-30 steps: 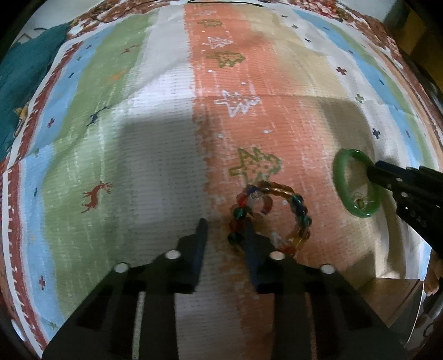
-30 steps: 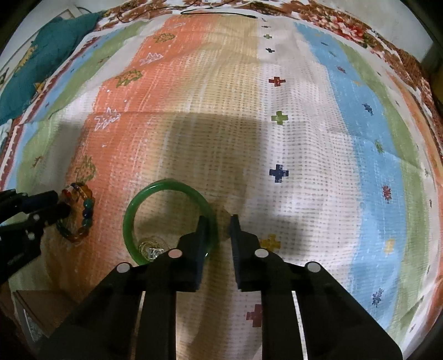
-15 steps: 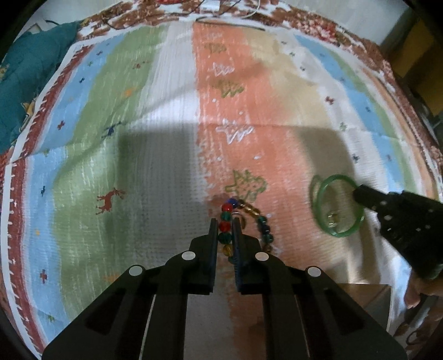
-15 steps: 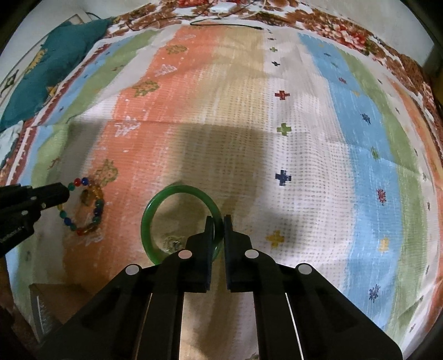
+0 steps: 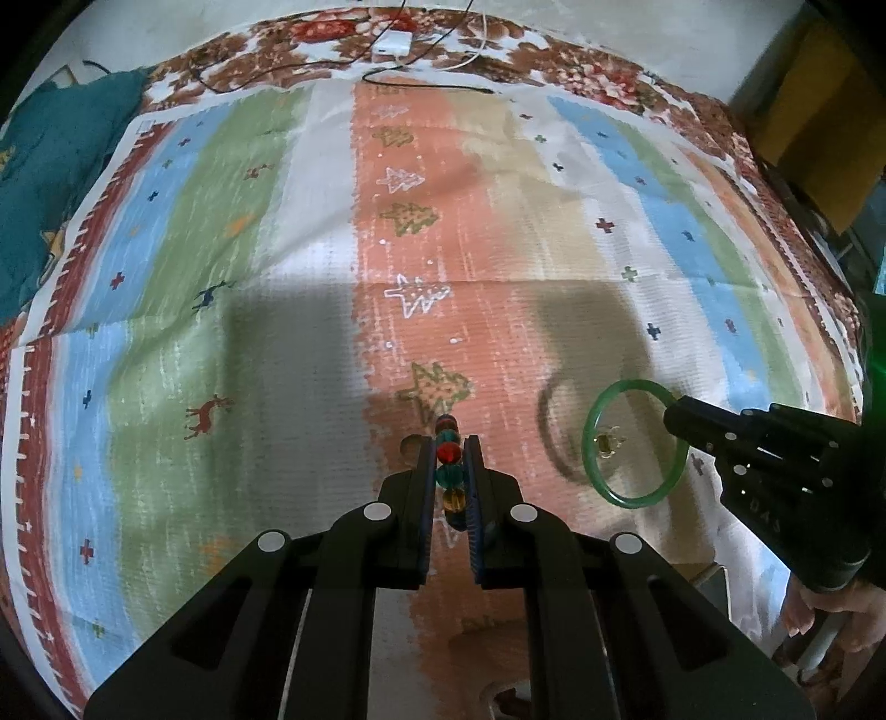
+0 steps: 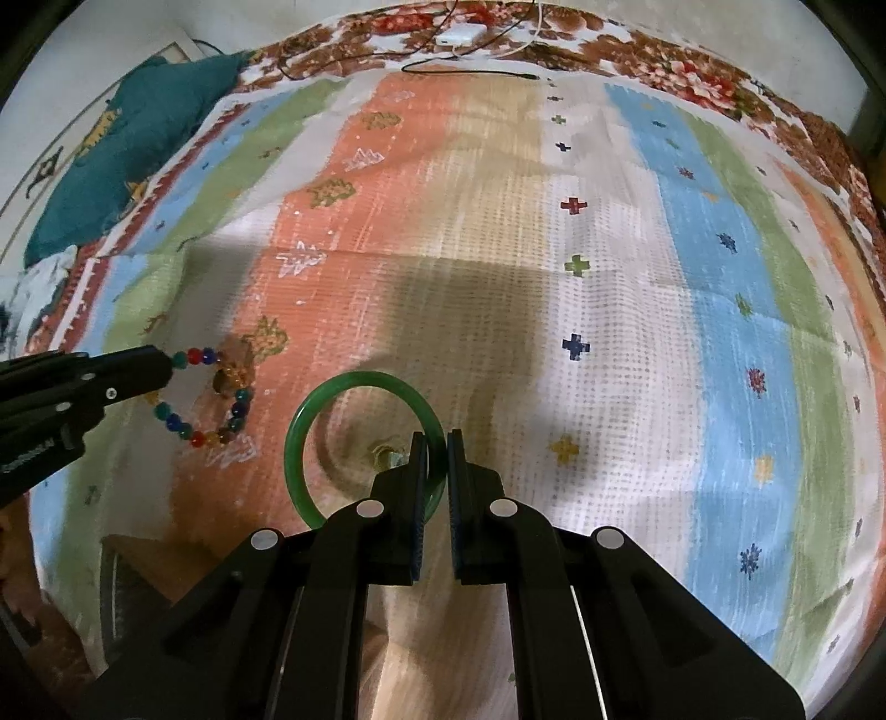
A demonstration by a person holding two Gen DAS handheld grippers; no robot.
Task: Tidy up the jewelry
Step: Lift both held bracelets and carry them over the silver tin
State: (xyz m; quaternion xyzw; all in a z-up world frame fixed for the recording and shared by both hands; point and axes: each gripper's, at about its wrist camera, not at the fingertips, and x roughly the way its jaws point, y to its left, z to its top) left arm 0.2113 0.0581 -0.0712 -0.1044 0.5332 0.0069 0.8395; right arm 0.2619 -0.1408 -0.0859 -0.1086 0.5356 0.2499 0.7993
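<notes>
**Both hand-held grippers pinching jewelry above the striped cloth**

Your left hand-held gripper (image 5: 449, 443) is pressed together on a beaded bracelet (image 6: 219, 401). The beads are round and glossy in red, teal, blue and amber; in the left wrist view they stand in a line between the pads, and in the right wrist view the rest of the loop hangs open beyond the gripper tip, over the orange stripe beside a tree motif.

Your right hand-held gripper (image 6: 437, 451) is clamped on the rim of a green bangle (image 6: 296, 443). The bangle is a smooth, translucent, unbroken ring. It casts a separate ring-shaped shadow (image 5: 548, 426) on the cloth, so it is clear of the surface. A small metallic piece (image 5: 608, 441) shows through its opening; you cannot tell what it is.

The two pieces are apart, with the bracelet to the left of the bangle.

The striped cloth (image 5: 266, 343) under them is woven in blue, green, white, orange and beige bands with small crosses, deer and trees. Beyond both grippers it lies flat and bare out to its red border. Past the far edge, a floral cover (image 5: 598, 77) carries a white adapter (image 5: 392, 43) and cables. A teal cushion (image 6: 138, 144) sits at the far left corner. A brown box (image 6: 138, 570) lies at the near edge between your two grippers
</notes>
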